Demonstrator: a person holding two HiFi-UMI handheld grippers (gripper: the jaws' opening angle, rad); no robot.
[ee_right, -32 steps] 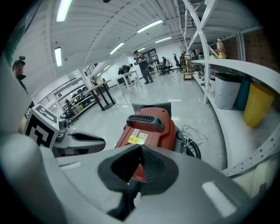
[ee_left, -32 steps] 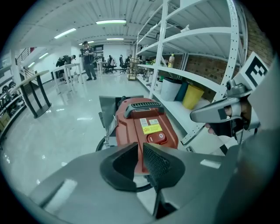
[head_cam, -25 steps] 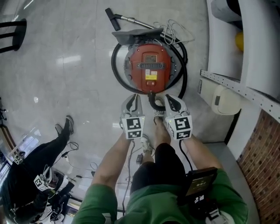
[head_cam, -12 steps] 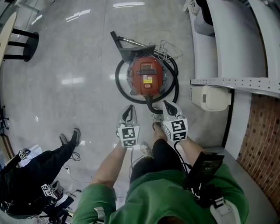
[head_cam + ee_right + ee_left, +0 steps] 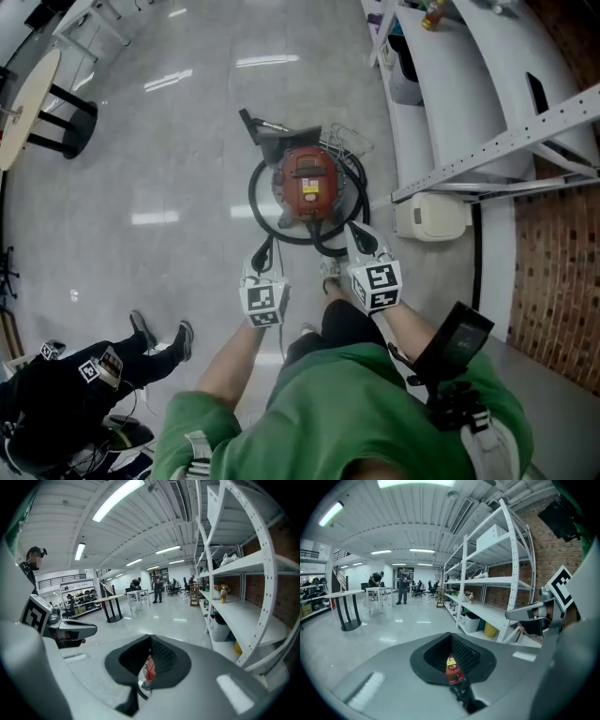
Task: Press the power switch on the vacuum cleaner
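One red drum-shaped vacuum cleaner [image 5: 309,184] on the floor, both grippers closed

Glossy grey floor [image 5: 159,169] fills most of the head view. A white metal shelving rack [image 5: 487,103] runs down the right. The vacuum cleaner sits just beyond the person's feet, its long axis running away from the person. Its black nozzle [image 5: 251,122] points to the far left. A black hose [image 5: 253,197] loops round the body. Left gripper [image 5: 265,251] and right gripper [image 5: 357,234] hover over the near end, clear of it. Each gripper's jaws are closed to a narrow slit and hold nothing.
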